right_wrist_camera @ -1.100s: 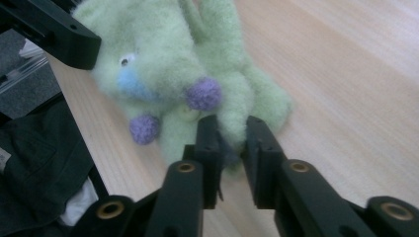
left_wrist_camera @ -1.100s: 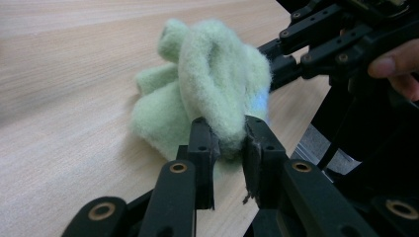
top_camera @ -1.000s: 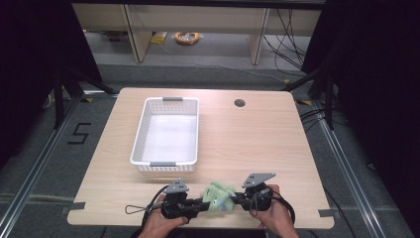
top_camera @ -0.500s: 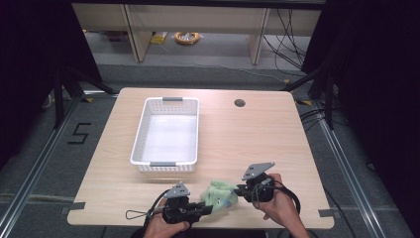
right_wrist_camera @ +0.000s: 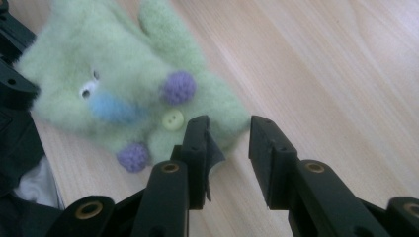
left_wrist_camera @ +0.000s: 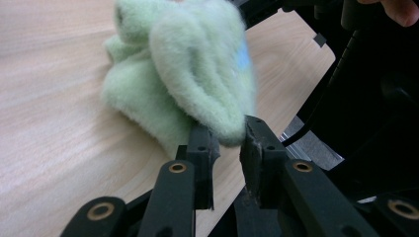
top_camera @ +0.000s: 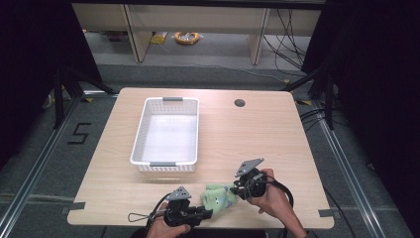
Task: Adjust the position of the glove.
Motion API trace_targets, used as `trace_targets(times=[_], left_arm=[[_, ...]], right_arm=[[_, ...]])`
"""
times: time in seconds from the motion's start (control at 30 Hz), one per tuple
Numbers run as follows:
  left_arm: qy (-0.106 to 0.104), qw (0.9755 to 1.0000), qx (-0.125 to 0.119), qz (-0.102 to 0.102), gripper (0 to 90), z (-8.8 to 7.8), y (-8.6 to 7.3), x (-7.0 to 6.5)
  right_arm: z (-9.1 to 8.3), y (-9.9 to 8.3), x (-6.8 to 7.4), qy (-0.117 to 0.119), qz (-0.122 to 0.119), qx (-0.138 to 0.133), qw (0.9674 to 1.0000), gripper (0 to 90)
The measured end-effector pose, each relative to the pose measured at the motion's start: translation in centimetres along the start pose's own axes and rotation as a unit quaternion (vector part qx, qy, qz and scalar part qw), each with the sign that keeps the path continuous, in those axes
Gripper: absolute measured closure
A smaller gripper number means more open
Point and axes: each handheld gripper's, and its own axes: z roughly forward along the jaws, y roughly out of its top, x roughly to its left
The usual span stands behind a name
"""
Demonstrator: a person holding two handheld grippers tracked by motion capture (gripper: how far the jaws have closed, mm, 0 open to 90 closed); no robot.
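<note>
Left hand-held gripper (left_wrist_camera: 229,143) pinches the edge of the fuzzy green toy (left_wrist_camera: 188,74), I see. My right hand-held gripper (right_wrist_camera: 228,143) has just been opening, nothing between its jaws, right beside the toy. It lies on the desk (top_camera: 257,139), near the front edge, below the white basket (top_camera: 167,130).

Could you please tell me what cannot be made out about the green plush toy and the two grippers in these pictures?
- Green plush toy: its far end sits behind the left gripper's dark body in the right gripper view.
- Left gripper: whether its pads pinch the fur or only touch it; the toy hides the tips.
- Right gripper: jaws apart, nothing between them.
- High view: the toy's details are too small.
</note>
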Motion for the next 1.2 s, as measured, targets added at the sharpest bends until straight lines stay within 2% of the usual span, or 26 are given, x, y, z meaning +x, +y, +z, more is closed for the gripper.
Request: trace_targets(times=[0.03, 0.07, 0.1, 0.13, 0.17, 0.2, 0.23, 0.27, 0.3, 0.4, 0.53, 0.63, 0.67, 0.7, 0.73, 0.83, 0.93, 0.97, 1.0, 1.1, 1.13, 1.2], left_arm=[[0.001, 1.0, 0.001, 0.0, 73.7, 0.0, -0.1, 0.0], [0.0, 1.0, 0.004, -0.002, 71.8, 0.0, -0.2, 0.0], [0.001, 1.0, 0.006, -0.002, 69.9, -0.1, -0.2, 0.1], [0.002, 1.0, 0.003, -0.005, 69.0, -0.2, -0.3, 0.1], [0.003, 1.0, 0.004, -0.003, 67.9, -0.4, -0.2, 0.2], [0.003, 1.0, 0.002, -0.004, 66.6, -0.5, -0.2, 0.2], [0.007, 1.0, -0.001, -0.002, 65.5, -0.7, -0.2, 0.3], [0.008, 1.0, 0.001, 0.002, 63.7, -0.9, -0.1, 0.4], [0.012, 0.9999, -0.004, -0.006, 62.0, -1.1, -0.1, 0.5], [0.021, 0.9996, -0.014, -0.015, 55.2, -1.8, 0.1, 1.0], [0.034, 0.9985, -0.027, -0.033, 49.1, -2.3, 0.5, 1.6], [0.033, 0.9983, -0.024, -0.041, 44.0, -2.2, 0.8, 1.7], [0.036, 0.9982, -0.021, -0.043, 43.2, -2.1, 0.8, 1.6], [0.036, 0.9981, -0.02, -0.045, 41.8, -1.9, 0.9, 1.6], [0.036, 0.9979, -0.02, -0.051, 40.1, -1.8, 1.0, 1.6], [0.031, 0.9975, -0.013, -0.062, 37.6, -1.2, 1.2, 1.6], [0.031, 0.9972, -0.004, -0.068, 35.7, -0.6, 1.3, 1.9], [0.028, 0.9966, 0.001, -0.078, 35.7, -0.2, 1.4, 2.0], [0.026, 0.9964, 0.002, -0.08, 35.7, 0.0, 1.5, 2.1], [0.027, 0.9967, 0.007, -0.076, 37.2, 0.5, 1.8, 2.1], [0.026, 0.9969, 0.008, -0.073, 37.7, 0.5, 1.8, 2.1], [0.029, 0.9969, 0.009, -0.072, 38.4, 0.7, 2.0, 2.0]], right_arm=[[0.0, -0.1, -0.1, -0.003, -0.001, -0.001, 1.0, 69.2], [0.2, -0.3, 0.0, -0.008, 0.016, 0.002, 0.9998, 68.2], [0.2, -0.4, -0.2, -0.004, 0.011, -0.001, 0.9999, 67.7], [0.3, -0.5, -0.2, -0.004, 0.023, -0.002, 0.9997, 66.8], [0.2, -0.5, -0.4, 0.005, 0.01, -0.004, 0.9999, 65.8], [0.2, -0.6, -0.5, 0.009, 0.013, -0.009, 0.9998, 65.1], [0.0, -0.7, -0.5, 0.008, 0.023, -0.011, 0.9996, 64.5], [-0.1, -0.8, -0.2, -0.002, 0.051, -0.012, 0.9986, 63.0], [-0.2, -0.8, -0.5, 0.002, 0.035, -0.021, 0.9992, 61.5], [-0.7, -1.2, -0.7, 0.008, 0.057, -0.046, 0.9973, 56.2], [-1.0, -1.8, -0.4, 0.019, 0.104, -0.077, 0.9914, 51.6], [-0.7, -2.1, -0.2, 0.02, 0.123, -0.081, 0.989, 48.0], [-0.7, -2.1, -0.2, 0.02, 0.122, -0.074, 0.9896, 47.2], [-0.5, -2.2, -0.1, 0.019, 0.131, -0.074, 0.9884, 46.9], [-0.2, -2.3, 0.0, 0.019, 0.132, -0.08, 0.9878, 46.2], [0.1, -2.3, 0.2, 0.019, 0.137, -0.061, 0.9885, 44.9], [0.6, -2.2, 0.4, 0.022, 0.138, -0.072, 0.9875, 44.5], [0.6, -2.2, 0.4, 0.025, 0.138, -0.061, 0.9883, 44.5], [0.9, -2.3, 0.4, 0.024, 0.147, -0.064, 0.9867, 44.8], [1.2, -2.5, 0.1, 0.032, 0.146, -0.069, 0.9864, 45.1], [1.1, -2.6, 0.0, 0.034, 0.145, -0.06, 0.987, 45.6], [1.2, -2.8, 0.0, 0.038, 0.144, -0.059, 0.987, 45.7]])
